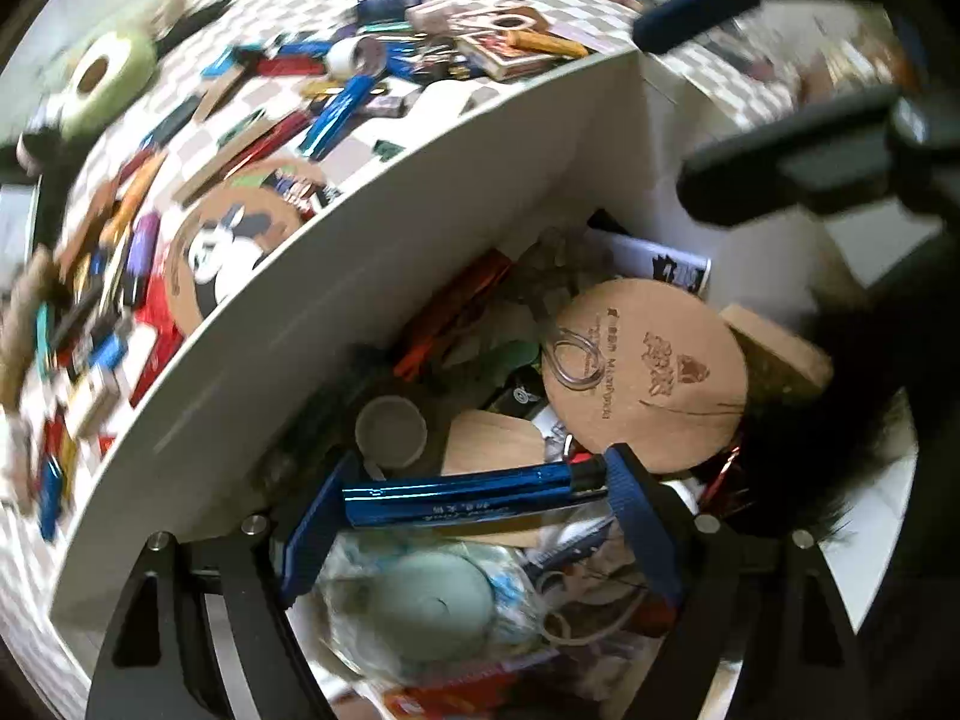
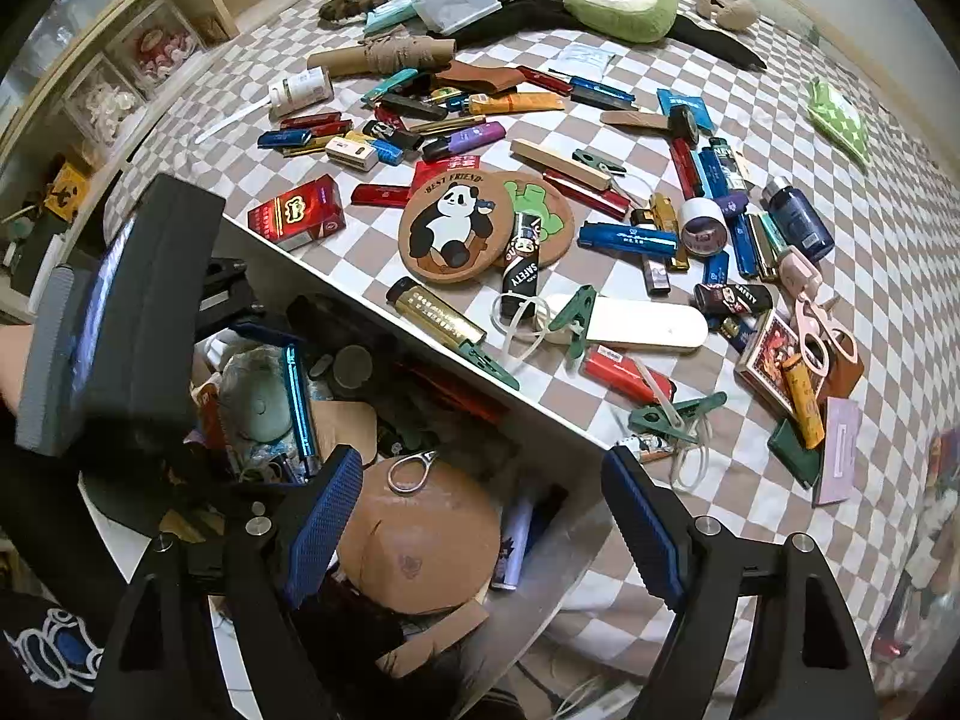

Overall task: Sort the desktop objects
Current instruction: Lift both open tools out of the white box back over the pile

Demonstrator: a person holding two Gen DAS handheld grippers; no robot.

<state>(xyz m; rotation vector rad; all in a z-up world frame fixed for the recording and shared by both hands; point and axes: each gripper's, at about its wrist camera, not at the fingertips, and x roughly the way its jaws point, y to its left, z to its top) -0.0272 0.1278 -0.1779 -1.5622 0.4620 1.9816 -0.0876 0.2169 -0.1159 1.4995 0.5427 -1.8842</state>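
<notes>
My left gripper [image 1: 474, 492] hangs over a white box [image 1: 360, 276] crowded with small items. It is shut on a blue metallic lighter [image 1: 462, 489], held lengthwise with one end against each blue pad. The lighter [image 2: 298, 402] also shows in the right wrist view, beside the left gripper's black body [image 2: 132, 300]. My right gripper [image 2: 483, 516] is open with nothing in it, above the box's rim [image 2: 312, 264] and a round cork coaster [image 2: 420, 540]. That coaster [image 1: 648, 378] lies on top of the pile. The right gripper [image 1: 744, 84] sits at the upper right in the left wrist view.
Beyond the box, a checkered cloth [image 2: 780, 120] holds several lighters, clips and tubes, a panda coaster [image 2: 447, 228], a red cigarette pack [image 2: 297, 210], pink scissors [image 2: 822, 342] and an avocado plush [image 2: 618, 0]. A shelf with clear drawers [image 2: 120, 60] stands far left.
</notes>
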